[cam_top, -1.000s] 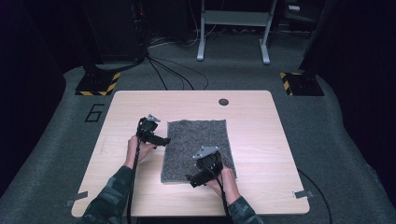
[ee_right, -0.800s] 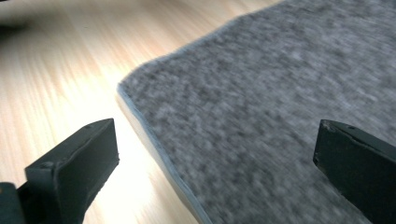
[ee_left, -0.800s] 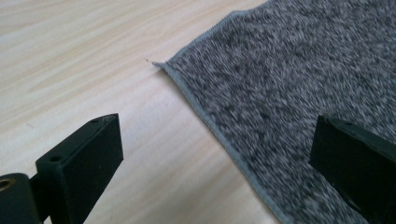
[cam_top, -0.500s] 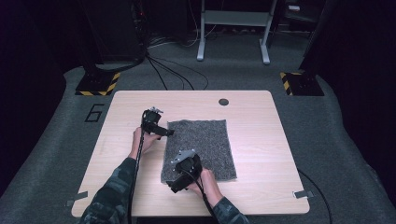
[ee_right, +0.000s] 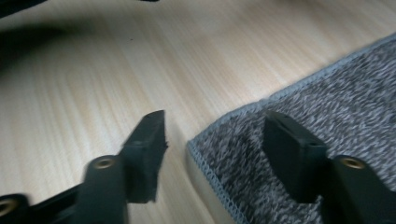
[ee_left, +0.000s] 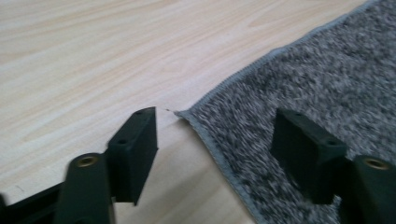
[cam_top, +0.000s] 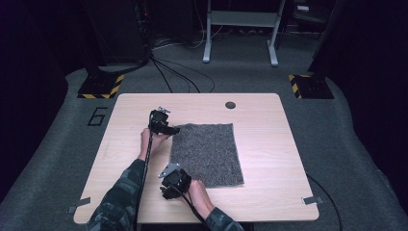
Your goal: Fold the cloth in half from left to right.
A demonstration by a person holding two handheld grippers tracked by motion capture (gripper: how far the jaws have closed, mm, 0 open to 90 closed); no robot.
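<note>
A: What does the mat (cam_top: 207, 153) look like?

B: A grey speckled rectangle of short, nubbly pile, lying flat near the middle of the tabletop (cam_top: 269, 144). Its edge is bound with a narrow band of lighter grey stitching.

A: And the tabletop?

B: Pale wood-grain laminate with rounded corners. Beyond the mat's far right corner sits a small dark round cap (cam_top: 230, 104), set into the surface.

A: Where are the hand-held grippers?

B: The left hand-held gripper (cam_top: 169, 129) is at the mat's far left corner. The right hand-held gripper (cam_top: 169, 185) is at its near left corner, with a grey three-cornered plate on top. Both are black, each with a cable trailing back along a camouflage-patterned sleeve (cam_top: 120, 192).

A: Do the close views add anything?

B: Yes. From above the jaws are too small to judge. In the left gripper view the left hand-held gripper (ee_left: 215, 140) has its two flat black jaws standing well apart, one over bare wood beside the mat (ee_left: 317, 88), the other over the pile, with the mat's corner between them. The right gripper view shows the same for the right hand-held gripper (ee_right: 212, 149): jaws spread, the mat (ee_right: 336, 107) corner between them, nothing pinched. That view is slightly blurred.

A: Anything only the high view gives?

B: The surroundings: grey carpet floor (cam_top: 365, 159) marked with a "6" left of the tabletop, yellow-and-black striped blocks (cam_top: 100, 87), and dark cables beyond it.
</note>
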